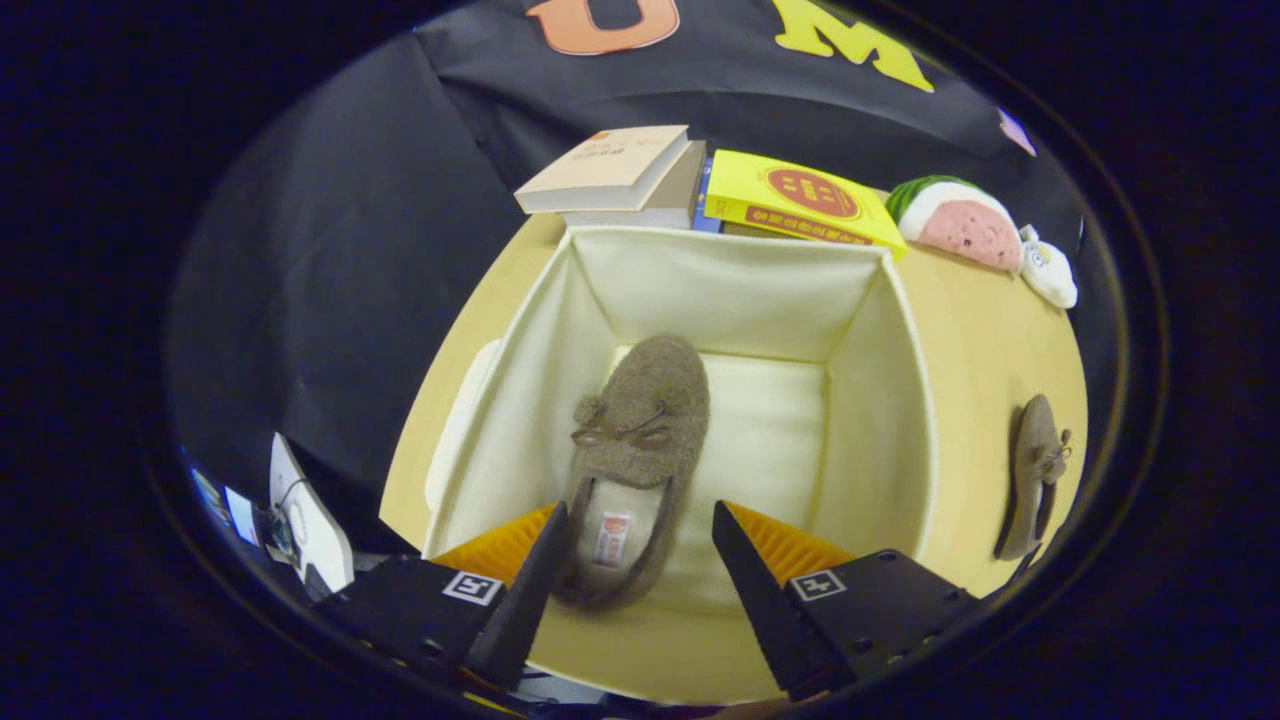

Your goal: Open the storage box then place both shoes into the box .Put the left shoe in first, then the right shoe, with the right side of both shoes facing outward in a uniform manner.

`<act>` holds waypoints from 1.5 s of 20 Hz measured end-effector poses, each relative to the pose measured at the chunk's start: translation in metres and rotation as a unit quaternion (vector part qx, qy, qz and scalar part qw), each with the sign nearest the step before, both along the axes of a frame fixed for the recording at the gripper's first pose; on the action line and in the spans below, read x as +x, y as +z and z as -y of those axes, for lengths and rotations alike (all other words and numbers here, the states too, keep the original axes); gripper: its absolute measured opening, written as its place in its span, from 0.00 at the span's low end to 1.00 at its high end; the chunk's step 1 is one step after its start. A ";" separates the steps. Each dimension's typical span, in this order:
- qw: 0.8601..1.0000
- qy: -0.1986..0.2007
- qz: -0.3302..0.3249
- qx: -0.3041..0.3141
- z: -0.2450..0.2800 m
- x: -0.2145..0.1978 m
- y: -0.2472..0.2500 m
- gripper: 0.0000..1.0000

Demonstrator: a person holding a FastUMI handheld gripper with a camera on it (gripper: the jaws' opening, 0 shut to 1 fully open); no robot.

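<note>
Fuzzy felt shoe [640, 420], matt fabric box [740, 290]

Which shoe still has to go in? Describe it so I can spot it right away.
Start at the open cream storage box ahead of the open tool. On the bare tabletop right of it lies a brown shoe. Its twin already lies inside the box.

Table [985, 340]: box [740, 290], shoe [1035, 475], books [700, 185].

The gripper [640, 560] has two wedge-shaped, tapering fingers [520, 600] standing apart, ribbed on their inner faces. Each sits on a blocky black mount carrying a small square black-and-white marker.
</note>
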State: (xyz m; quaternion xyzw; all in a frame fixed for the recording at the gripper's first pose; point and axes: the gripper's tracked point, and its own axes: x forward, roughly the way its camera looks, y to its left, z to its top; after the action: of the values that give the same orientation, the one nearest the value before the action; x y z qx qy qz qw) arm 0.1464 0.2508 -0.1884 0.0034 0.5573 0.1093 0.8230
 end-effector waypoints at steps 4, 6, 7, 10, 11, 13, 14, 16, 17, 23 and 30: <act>1.000 -0.003 0.016 -0.016 0.027 -0.017 0.025 0.96; 1.000 -0.005 0.027 -0.004 0.036 -0.027 0.042 0.96; 0.999 -0.009 0.035 0.004 0.044 -0.033 0.051 0.96; 0.999 -0.018 0.049 0.014 0.075 -0.051 0.074 0.96; 0.998 -0.022 0.053 0.012 0.088 -0.056 0.079 0.96; 0.998 -0.033 0.055 0.005 0.117 -0.063 0.083 0.96; 0.998 -0.042 0.051 0.001 0.133 -0.066 0.083 0.96; 0.997 -0.061 0.043 -0.010 0.166 -0.068 0.078 0.96; 0.997 -0.072 0.040 -0.016 0.183 -0.068 0.075 0.95; 0.993 -0.117 0.018 -0.024 0.275 -0.075 0.059 0.85; 0.983 -0.175 0.023 -0.040 0.380 -0.068 0.048 0.92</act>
State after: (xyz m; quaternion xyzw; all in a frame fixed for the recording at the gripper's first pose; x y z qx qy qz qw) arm 0.0785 -0.1292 -0.1406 0.0659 0.5332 -0.0588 0.8414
